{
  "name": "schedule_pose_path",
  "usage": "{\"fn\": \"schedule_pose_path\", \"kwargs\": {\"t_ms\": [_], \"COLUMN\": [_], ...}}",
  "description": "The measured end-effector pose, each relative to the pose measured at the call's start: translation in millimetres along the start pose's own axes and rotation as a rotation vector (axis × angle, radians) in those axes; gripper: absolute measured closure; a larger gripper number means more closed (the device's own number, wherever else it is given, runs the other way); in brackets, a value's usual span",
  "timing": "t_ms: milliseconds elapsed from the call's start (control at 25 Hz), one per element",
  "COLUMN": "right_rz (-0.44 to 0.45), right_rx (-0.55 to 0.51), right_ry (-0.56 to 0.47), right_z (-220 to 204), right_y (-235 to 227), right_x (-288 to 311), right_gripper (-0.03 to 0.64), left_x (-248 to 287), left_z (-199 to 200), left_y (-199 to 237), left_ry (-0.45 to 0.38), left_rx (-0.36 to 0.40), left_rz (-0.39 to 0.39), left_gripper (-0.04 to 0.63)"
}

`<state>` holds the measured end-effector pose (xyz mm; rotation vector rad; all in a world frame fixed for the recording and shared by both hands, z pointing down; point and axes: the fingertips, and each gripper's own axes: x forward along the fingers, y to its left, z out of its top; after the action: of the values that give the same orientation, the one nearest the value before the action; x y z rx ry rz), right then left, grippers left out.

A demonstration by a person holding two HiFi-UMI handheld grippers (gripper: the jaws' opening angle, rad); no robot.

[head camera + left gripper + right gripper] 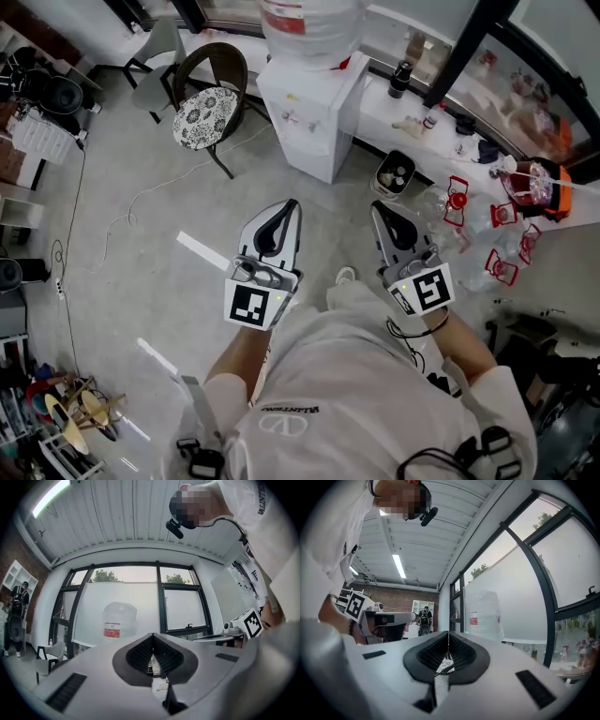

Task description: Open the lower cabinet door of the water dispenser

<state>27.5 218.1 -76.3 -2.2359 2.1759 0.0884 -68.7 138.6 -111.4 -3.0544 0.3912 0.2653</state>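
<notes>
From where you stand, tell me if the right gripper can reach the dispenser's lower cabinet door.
Probably not yet: the right gripper is held short of the water dispenser, with bare floor between. Nothing blocks the way, though.

**Surface Finish Findings**

Water dispenser (pixel 319 122): smooth white plastic casing, slight sheen. Its bottle (pixel 309 23): translucent plastic. Chair cushion (pixel 204 117): patterned cloth. Floor (pixel 141 216): matt grey, concrete-like. Left gripper (pixel 292 204) and right gripper (pixel 376 208): matt grey plastic shells, black ribbed pads (pixel 139 654).
</notes>
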Motion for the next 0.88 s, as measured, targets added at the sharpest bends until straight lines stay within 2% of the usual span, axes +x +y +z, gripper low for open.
{"fn": "schedule_pose_path", "kwargs": {"t_ms": [160, 320, 520, 880], "right_rz": [0.031, 0.004, -0.05, -0.043], "right_rx": [0.006, 0.036, 0.074, 0.086], "right_ry": [0.013, 0.039, 0.055, 0.04], "right_z": [-25, -71, -169, -403], "right_y": [-25, -49, -84, -130], "right_x": [18, 37, 67, 134], "right_gripper": [0.601, 0.601, 0.601, 0.601], "left_x": [25, 44, 70, 104], "left_z": [-22, -75, -184, -414], "left_y": [6, 17, 40, 80], "left_ry": [-0.003, 0.026, 0.084, 0.06], "left_rx": [0.001, -0.04, -0.04, -0.001], "left_rz": [0.016, 0.035, 0.008, -0.041], "left_gripper": [0.594, 0.594, 0.594, 0.594]}}
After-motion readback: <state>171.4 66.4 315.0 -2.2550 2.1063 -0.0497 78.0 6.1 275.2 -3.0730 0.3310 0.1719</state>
